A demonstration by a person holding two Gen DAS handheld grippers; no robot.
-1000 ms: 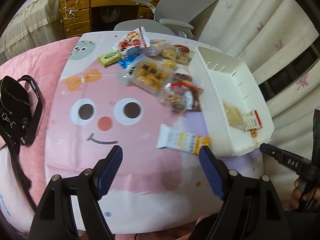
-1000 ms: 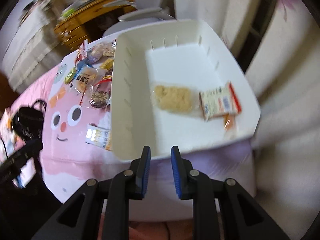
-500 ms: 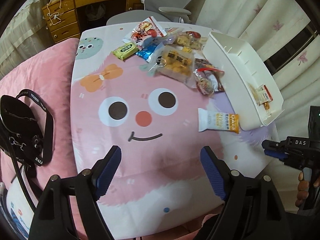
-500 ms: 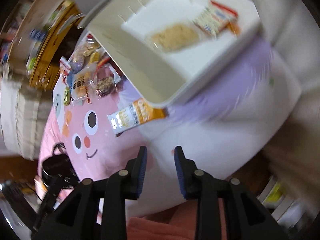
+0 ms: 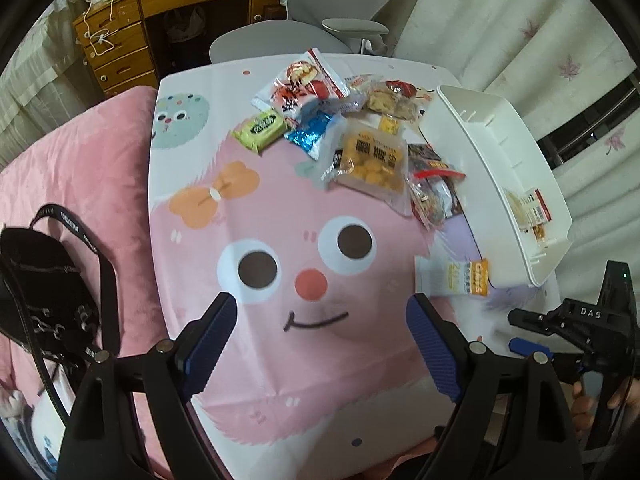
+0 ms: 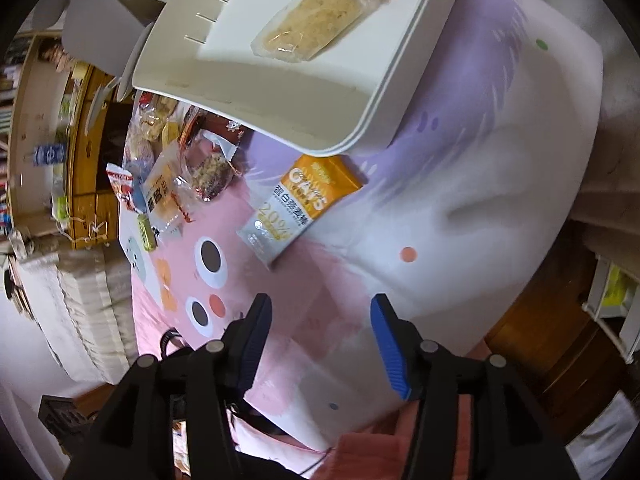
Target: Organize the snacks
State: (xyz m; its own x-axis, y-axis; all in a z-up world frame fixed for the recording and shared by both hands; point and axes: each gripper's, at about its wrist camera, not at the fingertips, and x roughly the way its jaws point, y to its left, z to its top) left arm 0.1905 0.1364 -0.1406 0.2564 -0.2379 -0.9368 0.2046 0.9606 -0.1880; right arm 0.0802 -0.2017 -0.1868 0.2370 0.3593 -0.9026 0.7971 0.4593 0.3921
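A white bin stands at the table's right side and holds a pale cracker pack and a small red-and-white packet. An orange-and-white oats bar lies flat just beside the bin; it also shows in the right wrist view. A pile of snack bags lies at the far side. My left gripper is open and empty above the table's near part. My right gripper is open and empty, a little short of the oats bar.
The table has a pink cartoon-face cloth. A black bag with a strap lies on the pink bedding to the left. A grey office chair and a wooden desk stand beyond the table. Curtains hang at the right.
My right gripper has opened from shut and swung away from the bin toward the oats bar. My left gripper has pulled back; it stays open.
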